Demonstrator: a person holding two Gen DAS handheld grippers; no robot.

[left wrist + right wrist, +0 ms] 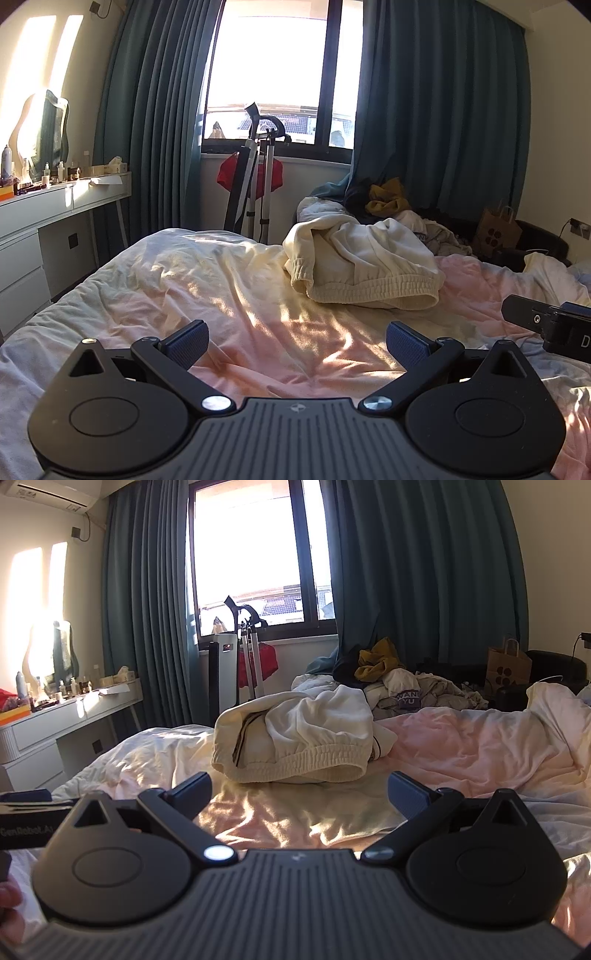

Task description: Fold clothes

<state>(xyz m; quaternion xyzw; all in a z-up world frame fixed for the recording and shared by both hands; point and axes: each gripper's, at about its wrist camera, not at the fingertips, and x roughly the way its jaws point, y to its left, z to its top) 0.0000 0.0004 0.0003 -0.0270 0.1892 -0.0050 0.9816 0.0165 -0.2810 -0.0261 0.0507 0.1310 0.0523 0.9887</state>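
Observation:
A crumpled cream sweatshirt [362, 266] with ribbed elastic hem lies bunched on the bed, ahead and right of my left gripper [295, 339]. That gripper hovers over the pink and yellow duvet [229, 295], open, with nothing between its blue pads. In the right wrist view the same cream sweatshirt [299, 734] sits just beyond my right gripper [299, 794], which is also open and empty. The right gripper's body pokes in at the right edge of the left wrist view, and the left gripper's body [26, 823] shows at the left edge of the right wrist view.
A pile of other clothes [402, 686], with a mustard garment on top, lies at the bed's far end under teal curtains. A white dresser [48, 221] with bottles stands to the left. A folded rack with a red item [255, 181] leans below the window. A paper bag [508, 668] sits at the far right.

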